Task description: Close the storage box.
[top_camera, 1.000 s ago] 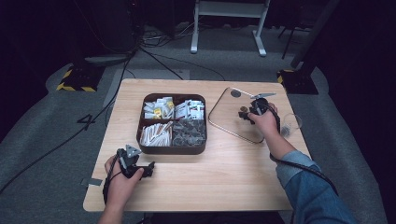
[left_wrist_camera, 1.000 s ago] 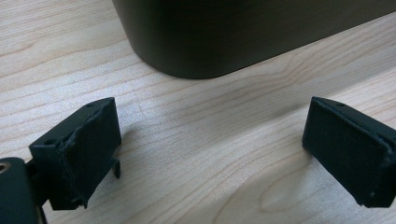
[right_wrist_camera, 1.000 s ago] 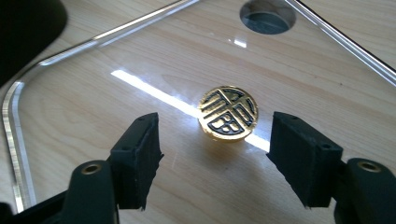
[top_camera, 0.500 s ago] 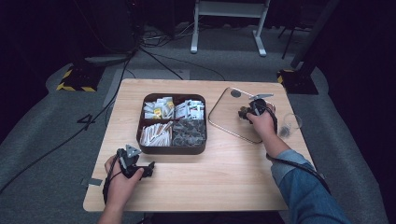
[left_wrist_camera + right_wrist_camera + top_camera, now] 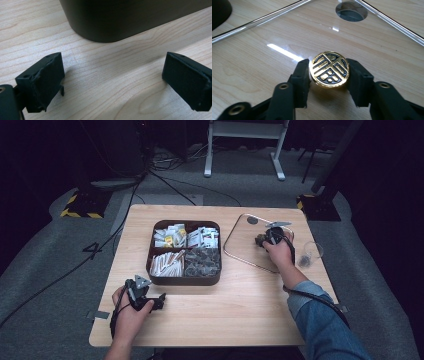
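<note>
- The gold coin-shaped piece (image 5: 329, 69), round with a black pattern on its face, stands on edge between the two pads of the right tool (image 5: 329, 75), its patterned face turned toward that tool's camera.
- It sits just above the clear tray (image 5: 257, 22), a glass-like plate with a rounded rim and a round hole near one corner, lying on the worktop (image 5: 240, 305) right of the divided box (image 5: 185, 280).
- The right tool's jaws have just been closing and now meet the coin's rim on both sides, so I judge it gripped edge to edge; the coming move turns on that grip across the coin's width, with the face upright and nothing under it but tray.
- In the high view the right tool (image 5: 266, 239) is over the tray's middle, the hand reaching forward with a blue sleeve behind it.
- The left tool (image 5: 112, 75) stands wide apart with nothing between its pads, resting low near the box's near left corner, well apart from the coin.
- The right hand is plainly the nearer one.
</note>
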Motion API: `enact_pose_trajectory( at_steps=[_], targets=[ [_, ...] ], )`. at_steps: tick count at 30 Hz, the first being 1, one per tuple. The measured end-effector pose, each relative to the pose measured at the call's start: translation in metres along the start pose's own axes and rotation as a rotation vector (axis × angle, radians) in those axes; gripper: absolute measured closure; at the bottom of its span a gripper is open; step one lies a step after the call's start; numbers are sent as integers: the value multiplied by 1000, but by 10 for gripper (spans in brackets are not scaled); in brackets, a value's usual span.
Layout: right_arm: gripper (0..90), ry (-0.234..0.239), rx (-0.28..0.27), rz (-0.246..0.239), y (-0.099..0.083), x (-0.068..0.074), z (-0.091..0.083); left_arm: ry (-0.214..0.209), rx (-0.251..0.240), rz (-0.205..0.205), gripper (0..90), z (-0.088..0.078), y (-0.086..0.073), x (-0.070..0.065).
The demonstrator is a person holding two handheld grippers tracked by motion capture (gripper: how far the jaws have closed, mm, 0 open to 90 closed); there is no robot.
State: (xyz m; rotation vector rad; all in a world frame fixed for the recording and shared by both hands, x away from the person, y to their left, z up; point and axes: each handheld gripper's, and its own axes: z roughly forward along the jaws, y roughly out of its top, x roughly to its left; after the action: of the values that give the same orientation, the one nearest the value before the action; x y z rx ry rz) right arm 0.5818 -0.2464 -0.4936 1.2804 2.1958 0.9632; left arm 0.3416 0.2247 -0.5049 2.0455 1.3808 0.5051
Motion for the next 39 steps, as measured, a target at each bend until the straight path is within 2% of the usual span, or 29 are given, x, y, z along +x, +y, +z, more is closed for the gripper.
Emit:
enact_pose_trajectory(
  at_steps=[7, 11, 20, 29, 39],
  targets=[
    [589, -3, 2, -1, 0, 1, 0, -1, 0, -1, 45, 0, 0, 0],
    [590, 13, 0, 35, -1, -1, -1, 0, 0, 0, 46, 0, 0, 0],
    [591, 23, -24, 49, 0, -4, -4, -1, 0, -1, 46, 0, 0, 0],
    [591, 31, -56, 36, 11, -7, -20, -1, 0, -1, 46, 0, 0, 0],
    [591, 42, -106, 26, 26, -10, -48, 0, 0, 0, 46, 0, 0, 0]
  ],
)
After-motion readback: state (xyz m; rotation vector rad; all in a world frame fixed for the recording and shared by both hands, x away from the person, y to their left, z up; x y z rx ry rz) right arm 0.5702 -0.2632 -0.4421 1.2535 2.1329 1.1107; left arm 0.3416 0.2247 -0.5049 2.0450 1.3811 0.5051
